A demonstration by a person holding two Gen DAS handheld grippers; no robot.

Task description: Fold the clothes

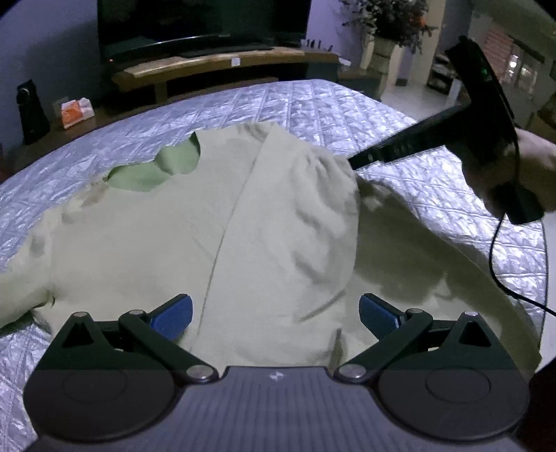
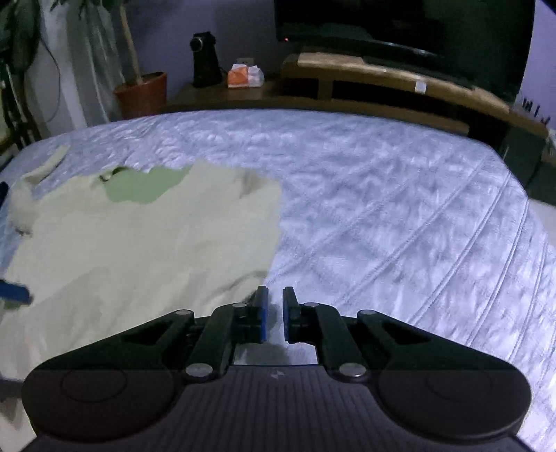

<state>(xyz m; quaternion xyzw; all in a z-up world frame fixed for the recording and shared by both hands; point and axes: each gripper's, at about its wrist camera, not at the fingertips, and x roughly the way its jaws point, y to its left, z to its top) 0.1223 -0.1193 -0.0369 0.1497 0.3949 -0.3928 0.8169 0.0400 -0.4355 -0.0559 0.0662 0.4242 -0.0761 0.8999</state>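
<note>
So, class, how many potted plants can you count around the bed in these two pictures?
2. One plant in a pale pot stands beyond the bed's far right corner in the left view. Another in a reddish pot stands beyond the far left corner in the right view. Others may be out of view.

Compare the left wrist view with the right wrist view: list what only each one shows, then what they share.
Only the left wrist view: the left gripper wide open over the shirt, the right gripper's body from outside with a hand on it, and a leafy plant in a pale pot.
Only the right wrist view: the right gripper, jaws slightly apart with nothing between them, and a plant in an orange pot.
Both: shirt, quilt, TV, wooden stand, orange packet.
</note>
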